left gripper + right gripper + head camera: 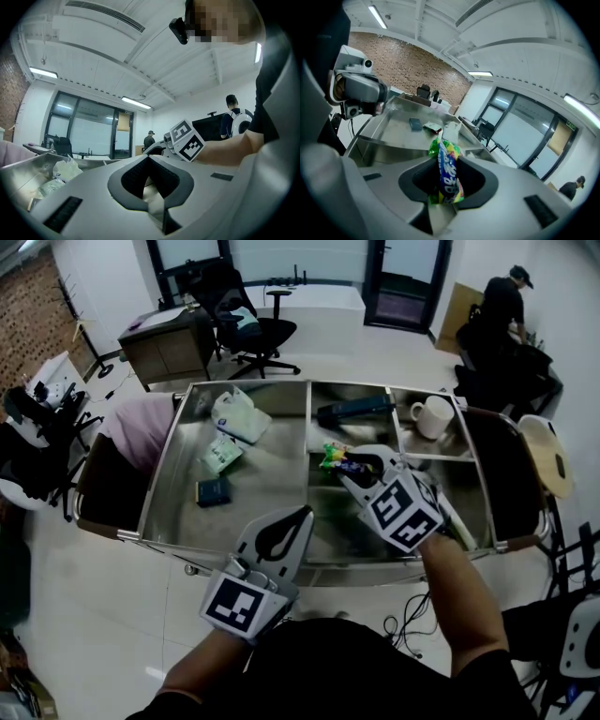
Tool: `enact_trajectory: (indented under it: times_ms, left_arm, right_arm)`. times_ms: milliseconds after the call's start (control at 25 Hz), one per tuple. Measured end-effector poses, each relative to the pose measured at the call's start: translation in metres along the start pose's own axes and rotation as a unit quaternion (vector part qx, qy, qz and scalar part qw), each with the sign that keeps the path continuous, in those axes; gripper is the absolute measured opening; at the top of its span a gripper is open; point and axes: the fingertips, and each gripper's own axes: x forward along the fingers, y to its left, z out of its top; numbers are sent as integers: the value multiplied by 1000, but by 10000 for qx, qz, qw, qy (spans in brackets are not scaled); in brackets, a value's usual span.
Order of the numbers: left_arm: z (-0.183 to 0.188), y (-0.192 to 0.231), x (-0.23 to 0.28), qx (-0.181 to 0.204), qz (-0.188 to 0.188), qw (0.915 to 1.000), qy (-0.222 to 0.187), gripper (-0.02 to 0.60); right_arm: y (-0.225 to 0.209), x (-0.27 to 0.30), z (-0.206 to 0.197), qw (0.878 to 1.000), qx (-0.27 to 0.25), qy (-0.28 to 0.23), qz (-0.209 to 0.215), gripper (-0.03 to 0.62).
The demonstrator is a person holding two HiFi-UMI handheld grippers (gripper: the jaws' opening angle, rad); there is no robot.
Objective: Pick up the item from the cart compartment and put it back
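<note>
A colourful candy packet point(336, 459) point(450, 180) stands upright between the jaws of my right gripper point(356, 465) point(445, 161), which is shut on it. It hangs a little above the middle compartment of the steel cart point(159, 474). My left gripper point(281, 535) point(148, 161) is held over the cart's near edge, its jaws shut with nothing between them. In the left gripper view the marker cube of the right gripper point(186, 140) shows ahead.
The left compartment holds a white bag point(242, 416), a green packet point(220, 454) and a small dark blue box point(214, 490). A long dark blue item point(354, 410) and a white mug point(433, 416) lie in the back compartments. A pink cloth point(139, 427) drapes the cart's left end. A person point(502, 310) stands far right.
</note>
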Motion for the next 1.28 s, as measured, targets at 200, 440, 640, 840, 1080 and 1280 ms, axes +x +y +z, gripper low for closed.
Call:
enact_trajectory:
  times_ms: [200,440,640,840,1080,1280]
  left_arm:
    - [1,0,0,-11,-1,10000,-3,0]
    - [0,1,0,-30,12,10000,-7,0]
    - [0,-1,2,-25,-19,10000,-2,0]
    - [1,-3,4,-18,-49,10000,-3,0]
    - [1,-7,4,-16,-88,10000,-7,0]
    - [0,-8,4,2,-87,10000,18,0]
  right_arm:
    - [13,10,-7,9994,-171,221,195,212]
    - [19,9,-13,9985,-302,377,275,213]
    - [25,2,-16,9980,-258,384,438,232]
    - [28,-5,-17,9978,-237,389,478,289]
    - [20,-10,-18,9989,-80,349,308,293]
    - [14,-15,-12,9994,237,92,214,70]
